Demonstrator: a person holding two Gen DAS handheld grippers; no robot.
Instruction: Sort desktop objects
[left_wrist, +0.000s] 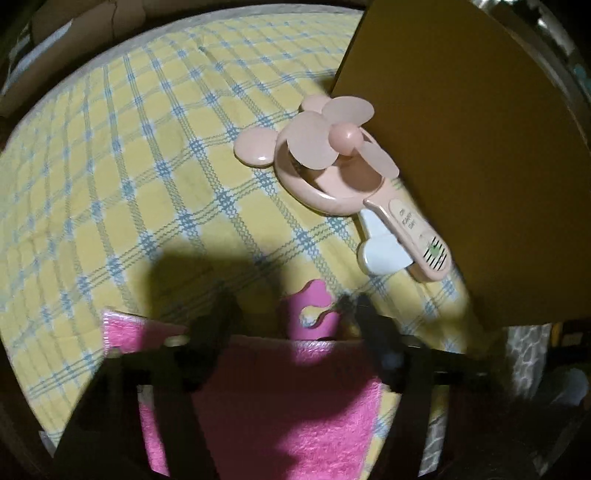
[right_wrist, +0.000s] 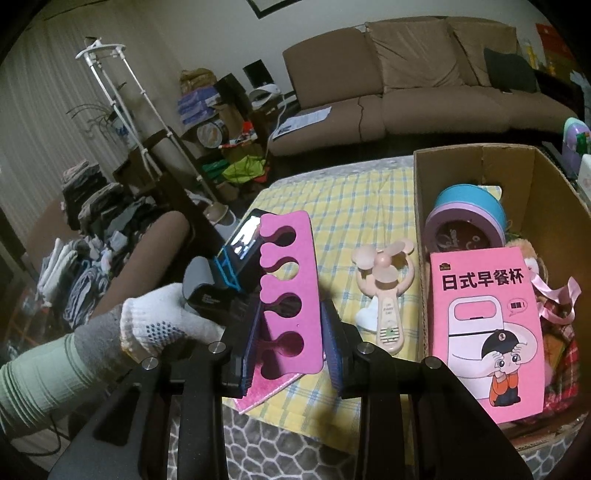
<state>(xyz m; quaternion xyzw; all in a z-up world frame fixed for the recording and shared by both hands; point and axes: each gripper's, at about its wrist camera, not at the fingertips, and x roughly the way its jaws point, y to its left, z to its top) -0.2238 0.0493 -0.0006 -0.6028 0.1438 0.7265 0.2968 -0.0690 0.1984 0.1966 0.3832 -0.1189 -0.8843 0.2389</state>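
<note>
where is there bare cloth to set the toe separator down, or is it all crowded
Bare checked cloth spreads wide between the pink fan and the table's far and left edges. It is crowded near the front: the pink towel lies under the left gripper, and the fan sits tight against the cardboard box, which is nearly full. The right gripper holds the toe separator.

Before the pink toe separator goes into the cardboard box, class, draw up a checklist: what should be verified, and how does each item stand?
1. Right tool shut on the pink toe separator: ok.
2. Separator lifted off the checked cloth: ok.
3. Left tool over the pink towel, holding nothing: ok.
4. Cardboard box top open: ok.
5. Free room in the box beside the pink booklet and round tin: cannot tell.
6. Pink fan lies between separator and box, so pass above it: not ok yet.
</note>
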